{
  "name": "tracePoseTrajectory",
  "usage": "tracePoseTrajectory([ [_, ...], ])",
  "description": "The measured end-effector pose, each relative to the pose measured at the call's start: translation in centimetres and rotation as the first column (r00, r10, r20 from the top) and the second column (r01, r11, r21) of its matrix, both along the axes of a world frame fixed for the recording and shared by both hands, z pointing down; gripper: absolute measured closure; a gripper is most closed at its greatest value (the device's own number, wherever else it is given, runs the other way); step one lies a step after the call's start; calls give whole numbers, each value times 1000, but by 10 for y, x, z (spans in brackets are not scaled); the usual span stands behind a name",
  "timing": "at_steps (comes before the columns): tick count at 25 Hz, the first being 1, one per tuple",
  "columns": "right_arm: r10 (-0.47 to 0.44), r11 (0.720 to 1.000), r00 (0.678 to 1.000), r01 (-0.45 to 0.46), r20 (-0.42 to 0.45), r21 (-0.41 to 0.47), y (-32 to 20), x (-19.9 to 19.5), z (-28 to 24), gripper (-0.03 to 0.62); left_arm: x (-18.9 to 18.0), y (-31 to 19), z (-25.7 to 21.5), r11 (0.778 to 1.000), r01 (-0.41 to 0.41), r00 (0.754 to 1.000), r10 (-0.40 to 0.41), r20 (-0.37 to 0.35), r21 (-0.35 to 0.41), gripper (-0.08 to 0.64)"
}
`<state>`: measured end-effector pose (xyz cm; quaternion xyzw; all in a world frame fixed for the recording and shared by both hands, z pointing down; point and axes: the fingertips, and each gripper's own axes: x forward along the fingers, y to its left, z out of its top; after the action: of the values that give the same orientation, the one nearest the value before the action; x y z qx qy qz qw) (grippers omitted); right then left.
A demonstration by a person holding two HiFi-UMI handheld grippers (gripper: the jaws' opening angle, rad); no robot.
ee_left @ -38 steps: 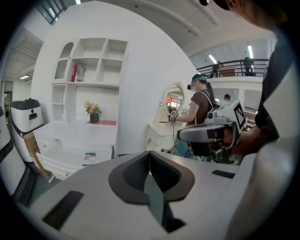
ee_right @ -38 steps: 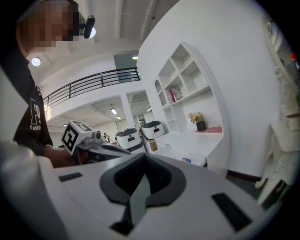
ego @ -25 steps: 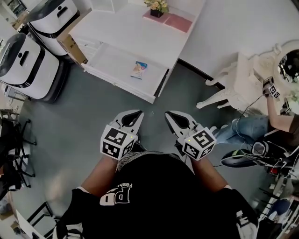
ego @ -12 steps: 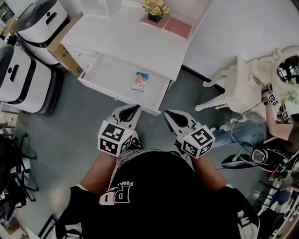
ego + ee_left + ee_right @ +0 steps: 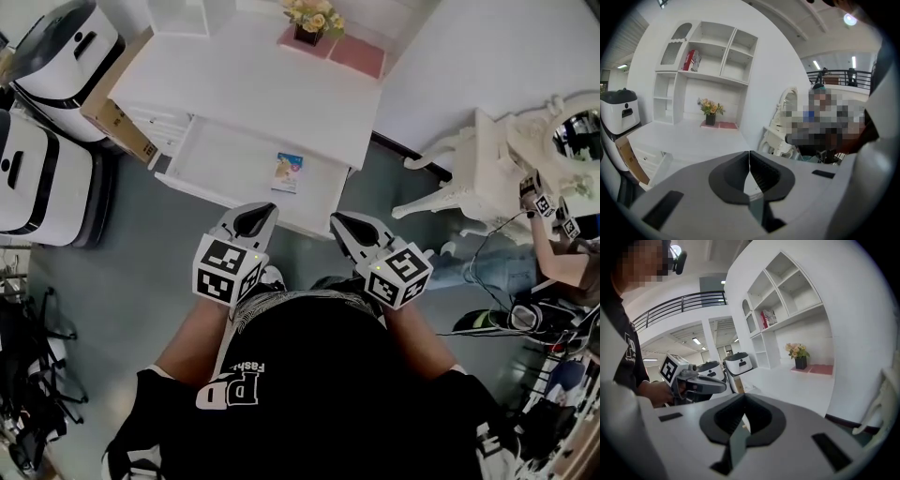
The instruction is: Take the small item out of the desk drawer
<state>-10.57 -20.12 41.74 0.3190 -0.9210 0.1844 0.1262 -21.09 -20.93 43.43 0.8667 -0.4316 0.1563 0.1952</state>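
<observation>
The white desk (image 5: 253,89) has its shallow drawer (image 5: 220,155) pulled open. A small flat item (image 5: 288,172) with a blue and orange print lies near the drawer's right end. My left gripper (image 5: 265,211) hovers at the drawer's front edge, just below the item, with its jaws shut and nothing in them (image 5: 749,153). My right gripper (image 5: 337,221) is beside it, off the drawer's right corner, also shut and holding nothing (image 5: 744,394). The left gripper (image 5: 693,383) also shows in the right gripper view. The item is hidden in both gripper views.
A flower pot (image 5: 309,21) and a pink mat (image 5: 361,54) sit at the desk's back. White rounded machines (image 5: 56,47) and a cardboard box (image 5: 117,122) stand left of the desk. An ornate white chair (image 5: 469,173) and a seated person (image 5: 562,258) are at the right. Shelves (image 5: 708,51) rise above the desk.
Both grippers have come forward together to the desk, and the drawer's front edge now lies at their tips. Their jaws stayed shut.
</observation>
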Motion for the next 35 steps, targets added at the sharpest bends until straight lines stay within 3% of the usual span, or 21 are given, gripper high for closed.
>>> tracePoseTrajectory([
  [13, 54, 998, 998, -55, -25, -31, -15, 9, 10, 583, 6, -22, 20, 998, -41, 999, 41, -6, -42, 545],
  [27, -17, 999, 1000, 18, 11, -43, -69, 30, 15, 583, 21, -57, 35, 995, 61, 996, -56, 67, -79, 545],
  [35, -18, 996, 999, 21, 37, -86, -92, 45, 29, 583, 25, -82, 79, 979, 132, 986, -113, 126, -156, 545],
])
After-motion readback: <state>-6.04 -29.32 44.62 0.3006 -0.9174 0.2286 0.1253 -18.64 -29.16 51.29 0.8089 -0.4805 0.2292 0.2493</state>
